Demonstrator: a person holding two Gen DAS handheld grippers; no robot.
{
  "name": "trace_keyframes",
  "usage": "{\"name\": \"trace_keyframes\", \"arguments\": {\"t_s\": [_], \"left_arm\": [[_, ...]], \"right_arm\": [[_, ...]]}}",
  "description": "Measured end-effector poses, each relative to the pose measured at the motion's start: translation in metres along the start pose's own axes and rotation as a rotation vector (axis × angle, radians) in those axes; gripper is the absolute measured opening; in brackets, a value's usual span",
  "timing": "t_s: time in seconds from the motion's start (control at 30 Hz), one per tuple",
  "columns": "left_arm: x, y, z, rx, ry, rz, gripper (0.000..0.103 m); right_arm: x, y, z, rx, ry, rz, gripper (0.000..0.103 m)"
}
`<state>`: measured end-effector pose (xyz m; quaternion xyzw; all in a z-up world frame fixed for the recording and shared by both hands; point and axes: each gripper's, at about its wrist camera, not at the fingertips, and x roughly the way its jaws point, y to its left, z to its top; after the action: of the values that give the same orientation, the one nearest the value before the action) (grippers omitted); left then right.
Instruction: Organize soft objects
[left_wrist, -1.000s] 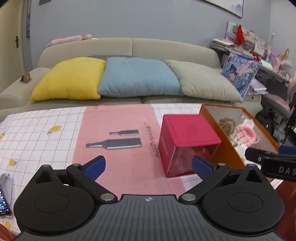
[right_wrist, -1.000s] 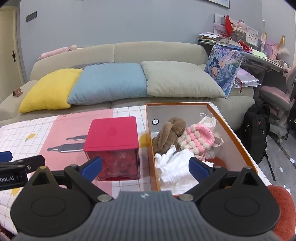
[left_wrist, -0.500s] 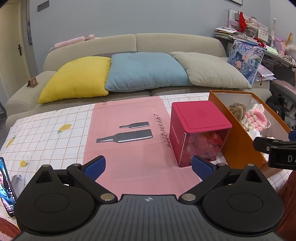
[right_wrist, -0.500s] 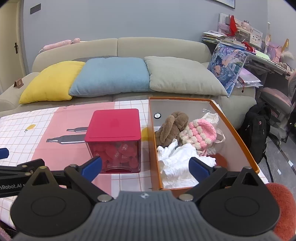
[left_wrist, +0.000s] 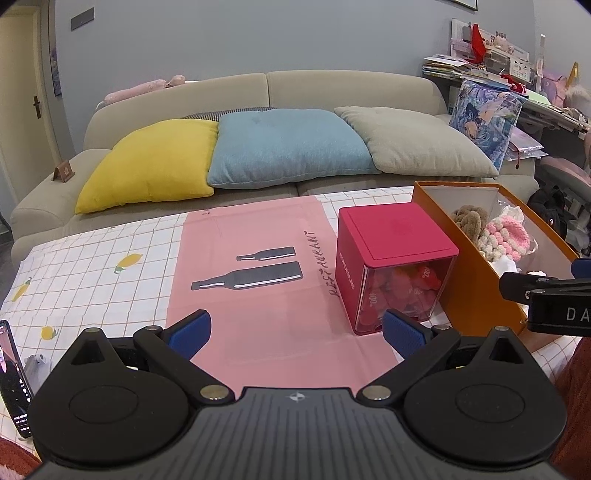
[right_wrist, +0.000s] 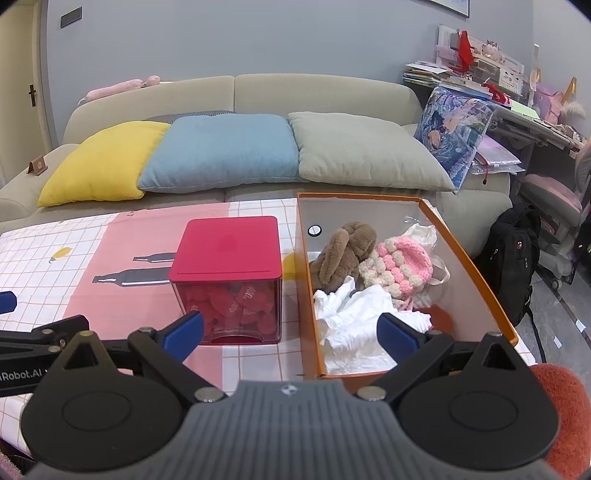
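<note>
An orange box (right_wrist: 476, 266) stands at the table's right side. In it lie a brown plush toy (right_wrist: 343, 254), a pink and white knitted hat (right_wrist: 400, 267) and crumpled white cloth (right_wrist: 354, 314). The box also shows in the left wrist view (left_wrist: 469, 258), with the plush (left_wrist: 469, 219) and hat (left_wrist: 506, 238) visible over its wall. My left gripper (left_wrist: 295, 328) is open and empty over the pink mat. My right gripper (right_wrist: 291, 328) is open and empty, near the box's front corner.
A red-lidded clear cube (right_wrist: 229, 273) holding red pieces stands left of the box; it also shows in the left wrist view (left_wrist: 391, 262). A phone (left_wrist: 13, 376) lies at the table's left edge. A sofa with yellow, blue and grey cushions (right_wrist: 221, 151) is behind.
Both grippers have drawn back and risen from the table, so the cube and box look farther away. Both stay open and empty.
</note>
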<state>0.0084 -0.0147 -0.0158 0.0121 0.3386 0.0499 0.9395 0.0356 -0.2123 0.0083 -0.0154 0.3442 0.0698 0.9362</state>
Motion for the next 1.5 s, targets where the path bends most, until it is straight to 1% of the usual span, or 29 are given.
{"name": "trace_keyframes", "arguments": {"t_s": [0.47, 1.13, 1.5], "left_arm": [[-0.0039, -0.0011, 0.0005, 0.011, -0.014, -0.001, 0.103], [-0.0052, 0.0016, 0.0023, 0.002, -0.023, 0.001, 0.103], [-0.0057, 0.0016, 0.0018, 0.003, -0.025, 0.021, 0.103]], "right_arm": [[-0.0011, 0.0003, 0.0000, 0.002, -0.004, -0.001, 0.098], [-0.0011, 0.0020, -0.0002, -0.011, -0.008, 0.005, 0.098], [-0.0010, 0.0023, -0.0006, -0.016, -0.006, 0.009, 0.098]]}}
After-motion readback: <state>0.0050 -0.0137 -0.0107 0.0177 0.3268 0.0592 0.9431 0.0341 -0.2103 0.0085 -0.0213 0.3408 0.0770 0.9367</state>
